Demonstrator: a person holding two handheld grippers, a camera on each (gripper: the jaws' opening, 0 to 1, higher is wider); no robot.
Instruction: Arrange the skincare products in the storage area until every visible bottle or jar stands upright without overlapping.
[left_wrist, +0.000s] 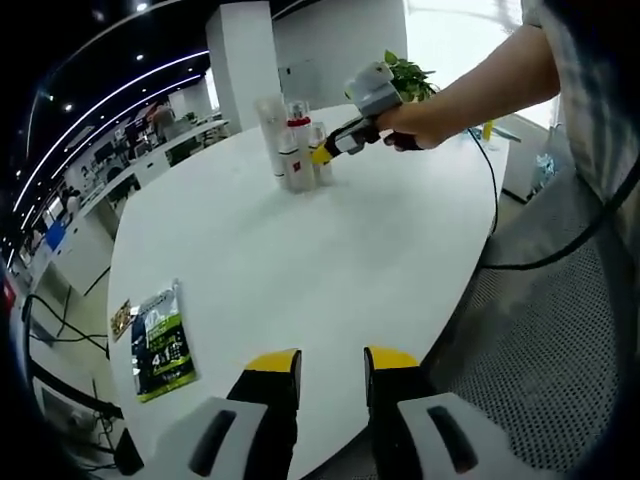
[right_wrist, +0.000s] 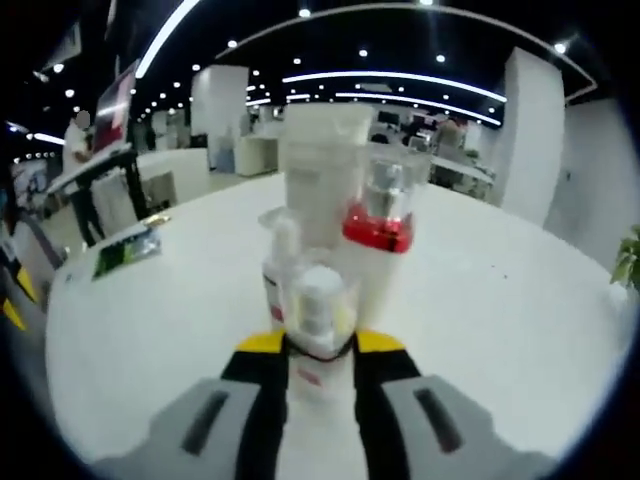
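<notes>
- Left gripper view: the left tool (left_wrist: 332, 362) rises from the bottom of the frame with its yellow-tipped jaws parted and nothing between them, over the near edge of the round white table (left_wrist: 400, 260).
- In the upper centre of that frame, well apart from the left tool, a cluster of skincare bottles (left_wrist: 292, 140) stands upright on the far part of the table.
- The right tool (left_wrist: 322, 152), held in a person's hand (left_wrist: 425, 120), comes in from the upper right and its yellow tip touches the right side of the cluster.
- A green printed packet (left_wrist: 160, 342) lies flat on the table at lower left.
- Right gripper view: the right tool (right_wrist: 320, 346) has its jaws closed against a small clear-capped bottle (right_wrist: 318, 300) at lower centre, which sits upright right between the yellow tips.
- Just behind it stand a pump bottle (right_wrist: 280, 262), a red-collared bottle (right_wrist: 382, 230) and a tall white bottle (right_wrist: 322, 170), packed close; whether they touch one another I cannot tell through the blur.
- A potted plant (left_wrist: 408, 74) stands beyond the table at upper right of the left gripper view.
</notes>
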